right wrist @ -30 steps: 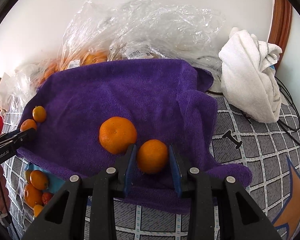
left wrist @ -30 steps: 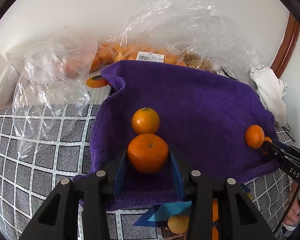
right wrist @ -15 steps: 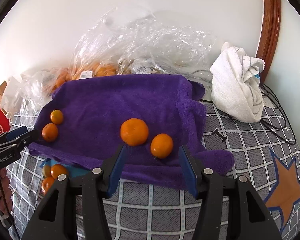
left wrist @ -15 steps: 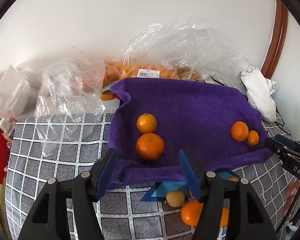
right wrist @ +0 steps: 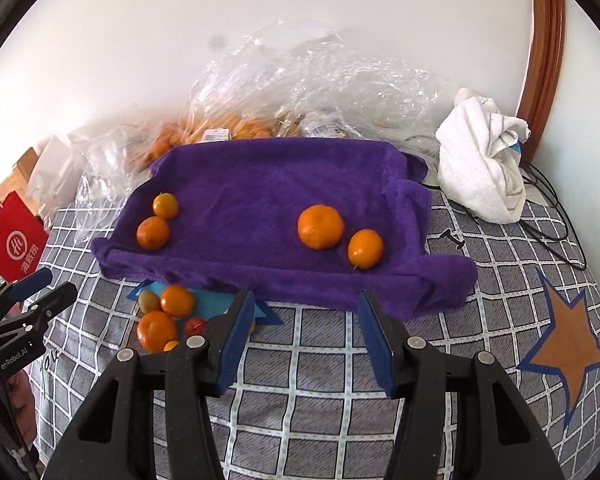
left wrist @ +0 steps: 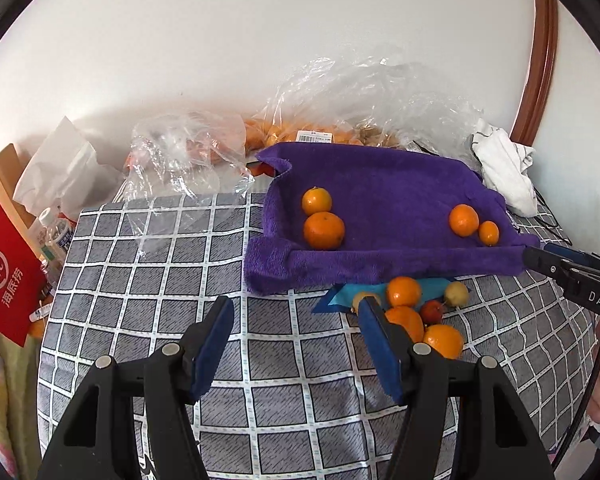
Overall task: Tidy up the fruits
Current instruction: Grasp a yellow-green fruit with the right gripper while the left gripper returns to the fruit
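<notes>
surface: grey checked cloth (left wrist: 284,360) covered the table against a white wall, with a purple towel (left wrist: 380,184) spread on it as the landmark.
fruit on towel: four oranges lay on the purple towel, in two pairs. left pair (left wrist: 323,230) sat near the towel's left front corner, touching each other; right pair (right wrist: 321,227) sat toward its right front, just beside each other.
fruit off towel: loose pile (left wrist: 404,292) lay just in front of the towel's front edge on a blue paper scrap; about four oranges, one small red fruit (left wrist: 432,311) and roughly two yellowish ones, some hidden behind a finger.
left gripper (left wrist: 296,330): jaws stood apart with nothing between them, in front of the towel's left front edge.
right gripper (right wrist: 306,326): jaws apart and empty too, in front of the towel's front edge.
risk, rolling: towel's front edge was soft and rumpled, so a nudge to either pair could likely send an orange over it into the pile.
risk, snagging: a low approach could catch the towel's front fold and drag all four.
risk, mixing: small fruits in the pile were crowded, so a wide grab could likely take two.
background: clear plastic bags (right wrist: 300,92) of more oranges lay behind the towel; white cloth (right wrist: 480,160) at its right.
</notes>
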Demonstrator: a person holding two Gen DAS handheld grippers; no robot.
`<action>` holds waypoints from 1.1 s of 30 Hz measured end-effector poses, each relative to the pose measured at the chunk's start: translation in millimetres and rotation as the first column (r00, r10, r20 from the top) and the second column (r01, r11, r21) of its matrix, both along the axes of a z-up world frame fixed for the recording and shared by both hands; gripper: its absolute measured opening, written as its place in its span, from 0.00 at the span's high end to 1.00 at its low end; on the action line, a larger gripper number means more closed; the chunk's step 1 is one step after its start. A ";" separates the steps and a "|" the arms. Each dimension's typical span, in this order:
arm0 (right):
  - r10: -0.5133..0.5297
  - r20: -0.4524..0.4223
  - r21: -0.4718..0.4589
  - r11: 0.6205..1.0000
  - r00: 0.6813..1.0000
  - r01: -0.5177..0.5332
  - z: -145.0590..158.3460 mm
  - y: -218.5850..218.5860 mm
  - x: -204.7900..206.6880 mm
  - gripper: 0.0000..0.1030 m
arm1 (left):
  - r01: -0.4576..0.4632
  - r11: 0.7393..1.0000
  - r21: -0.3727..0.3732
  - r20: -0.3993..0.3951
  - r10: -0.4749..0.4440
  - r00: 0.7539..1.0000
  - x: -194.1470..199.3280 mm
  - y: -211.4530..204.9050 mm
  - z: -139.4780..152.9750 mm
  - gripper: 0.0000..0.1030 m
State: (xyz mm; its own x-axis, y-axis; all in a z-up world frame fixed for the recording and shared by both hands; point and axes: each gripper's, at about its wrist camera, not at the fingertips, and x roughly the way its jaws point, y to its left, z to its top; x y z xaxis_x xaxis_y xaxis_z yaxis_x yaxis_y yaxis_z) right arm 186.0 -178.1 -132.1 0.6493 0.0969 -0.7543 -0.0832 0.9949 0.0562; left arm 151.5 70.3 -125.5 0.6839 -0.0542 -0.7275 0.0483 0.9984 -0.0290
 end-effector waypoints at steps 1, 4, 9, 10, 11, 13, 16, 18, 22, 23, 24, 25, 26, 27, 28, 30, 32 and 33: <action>0.001 0.001 0.005 1.000 1.000 -0.001 0.6 0.5 -2.5 0.48 | -0.007 1.000 -0.010 0.002 0.007 1.000 -3.1 3.0 0.9 0.39; 0.002 -0.003 0.028 1.000 1.000 -0.002 0.5 0.6 -10.7 0.48 | -0.020 0.999 -0.047 -0.006 0.020 1.000 -11.2 11.1 2.7 0.39; -0.009 -0.033 0.038 0.999 0.999 0.010 -5.6 0.5 -15.4 0.48 | -0.044 0.999 0.001 -0.005 0.044 0.999 -23.9 14.9 3.3 0.39; -0.011 -0.032 0.043 0.999 0.999 0.012 -6.6 -0.4 -17.3 0.48 | -0.043 0.999 0.014 -0.002 0.043 0.999 -26.6 15.8 3.7 0.39; -0.013 -0.027 0.046 0.999 1.000 0.014 -7.7 -0.3 -19.6 0.48 | -0.046 0.999 0.021 -0.001 0.046 0.999 -29.3 17.2 4.1 0.39; -0.007 -0.023 0.052 0.999 1.000 0.008 -10.2 0.0 -21.6 0.48 | -0.057 0.998 0.012 -0.010 0.057 0.998 -32.2 23.5 3.3 0.39; 0.009 -0.021 0.062 0.998 1.000 -0.007 -15.0 4.4 -23.9 0.48 | -0.056 0.998 -0.014 -0.033 0.055 0.998 -33.6 30.7 -1.7 0.39; 0.025 -0.023 0.066 0.998 0.999 -0.024 -19.7 8.8 -24.2 0.48 | -0.061 0.998 -0.012 -0.037 0.060 0.997 -35.1 34.0 -6.8 0.39; 0.062 -0.026 0.049 0.997 0.998 -0.060 -35.6 24.0 -22.2 0.58 | -0.051 0.998 -0.042 -0.062 0.048 0.997 -35.9 39.0 -20.7 0.39; 0.073 -0.035 0.054 0.996 0.997 -0.071 -41.9 28.2 -19.9 0.62 | -0.041 0.998 -0.055 -0.078 0.037 0.996 -34.9 40.3 -25.6 0.39; 0.088 -0.048 0.063 0.994 0.995 -0.084 -46.8 31.8 -17.7 0.62 | -0.039 0.997 -0.063 -0.089 0.033 0.995 -34.7 41.7 -30.2 0.39; 0.102 -0.057 0.068 0.993 0.993 -0.098 -51.5 35.3 -14.9 0.63 | -0.044 0.997 -0.069 -0.096 0.037 0.995 -34.2 43.1 -34.0 0.39; 0.111 -0.057 0.067 0.992 0.992 -0.107 -55.5 38.8 -12.1 0.63 | -0.048 0.996 -0.074 -0.102 0.041 0.994 -33.8 44.5 -37.8 0.39; 0.114 -0.055 0.060 0.992 0.992 -0.111 -58.5 41.9 -9.6 0.63 | -0.047 0.996 -0.082 -0.111 0.038 0.993 -33.0 45.5 -41.5 0.39; 0.117 -0.057 0.054 0.992 0.991 -0.114 -61.6 44.7 -6.8 0.63 | -0.045 0.995 -0.088 -0.120 0.034 0.992 -32.3 46.5 -44.5 0.39; 0.124 -0.065 0.054 0.991 0.990 -0.120 -67.6 48.9 1.0 0.66 | -0.048 0.994 -0.098 -0.132 0.035 0.991 -30.1 49.1 -49.3 0.39; 0.119 -0.072 0.051 0.992 0.990 -0.116 -72.1 50.2 8.2 0.68 | -0.057 0.993 -0.103 -0.133 0.043 0.990 -28.0 52.0 -51.7 0.39; 0.115 -0.079 0.050 0.993 0.990 -0.111 -74.2 51.1 11.9 0.71 | -0.059 0.992 -0.107 -0.134 0.045 0.990 -26.2 53.9 -52.2 0.39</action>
